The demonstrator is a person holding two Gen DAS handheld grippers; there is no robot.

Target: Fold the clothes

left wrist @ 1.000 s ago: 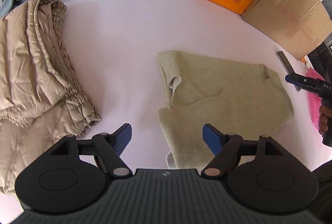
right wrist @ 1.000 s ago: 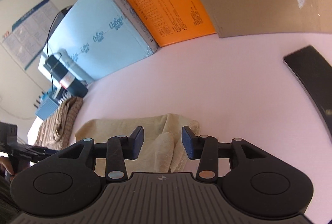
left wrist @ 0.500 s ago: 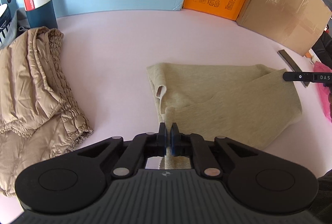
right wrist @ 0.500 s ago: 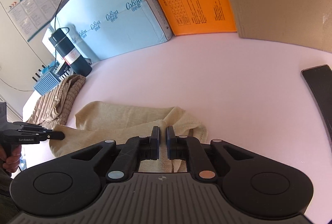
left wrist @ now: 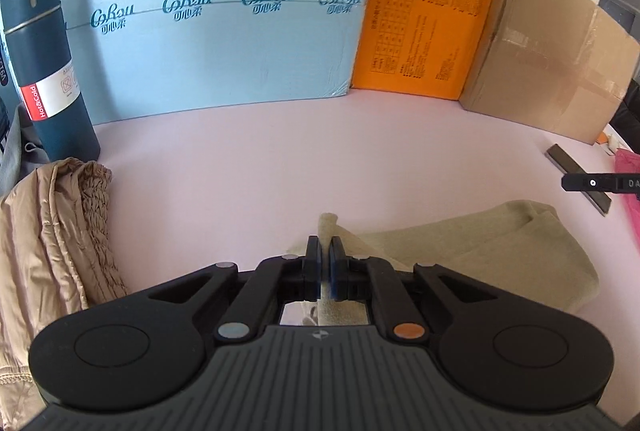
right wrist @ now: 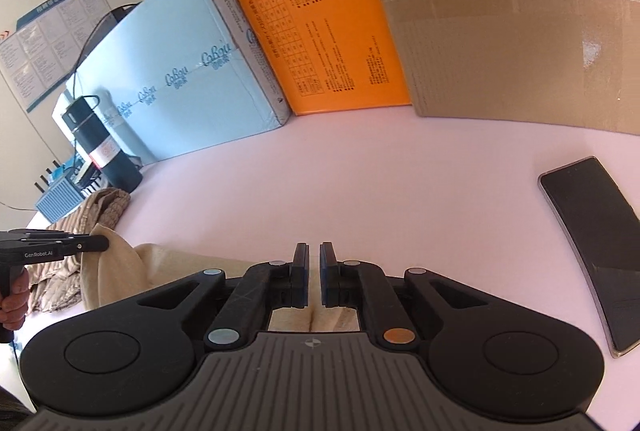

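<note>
An olive-beige knit garment (left wrist: 480, 251) lies partly folded on the pink table (left wrist: 320, 151). My left gripper (left wrist: 325, 263) is shut on its near left corner, and a flap of cloth stands up just past the fingertips. In the right wrist view the same garment (right wrist: 160, 271) stretches to the left, and my right gripper (right wrist: 314, 267) is shut on its other near corner. Cloth shows between and under the pads. Each gripper appears in the other's view: the right one (left wrist: 600, 183) at the far right, the left one (right wrist: 56, 247) at the far left, held by a hand (right wrist: 14, 299).
A tan crinkled garment (left wrist: 52, 243) is heaped at the left by a dark blue flask (left wrist: 44, 71). Blue (left wrist: 224, 27), orange (left wrist: 424, 19) and brown cardboard boxes (left wrist: 548, 59) line the back edge. A black phone (right wrist: 596, 247) lies at the right, with pink fabric (left wrist: 628, 167) beyond.
Both grippers went from open to shut on the olive garment's near corners. Since then they have lifted and tilted up, raising the near edge off the table.
</note>
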